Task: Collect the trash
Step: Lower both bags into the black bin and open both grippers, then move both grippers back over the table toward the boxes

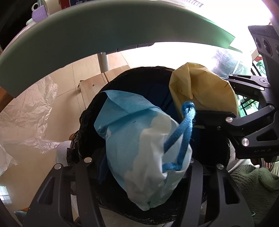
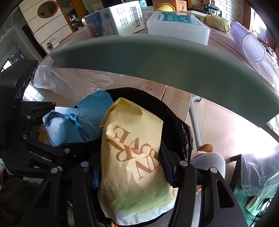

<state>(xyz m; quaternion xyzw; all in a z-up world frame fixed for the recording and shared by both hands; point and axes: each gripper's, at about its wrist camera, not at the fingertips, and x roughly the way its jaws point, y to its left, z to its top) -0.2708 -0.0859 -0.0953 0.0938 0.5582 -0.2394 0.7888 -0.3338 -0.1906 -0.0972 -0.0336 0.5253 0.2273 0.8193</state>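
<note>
A: Left wrist view. Left gripper (image 1: 148,167), jaws clamped on a blue-and-white paper bag (image 1: 139,148) with a blue cord handle (image 1: 181,132). No print legible on it here. It hangs over the black-lined bin (image 1: 90,111). Right gripper (image 1: 218,118) enters from the right with a yellow paper bag (image 1: 205,89) in its jaws, also above the bin mouth.

B: Right wrist view. Yellow bag (image 2: 134,157) gripped between the right jaws, over the bin (image 2: 176,120). Brown lettering on it, seen inverted and partly creased; I can't read a full word. Up on the bench (image 2: 157,59): a white carton (image 2: 116,19) with a barcode and small print, a white lidded box (image 2: 177,26) with a teal label, an orange box (image 2: 181,5) reading "L'OREAL".
</note>
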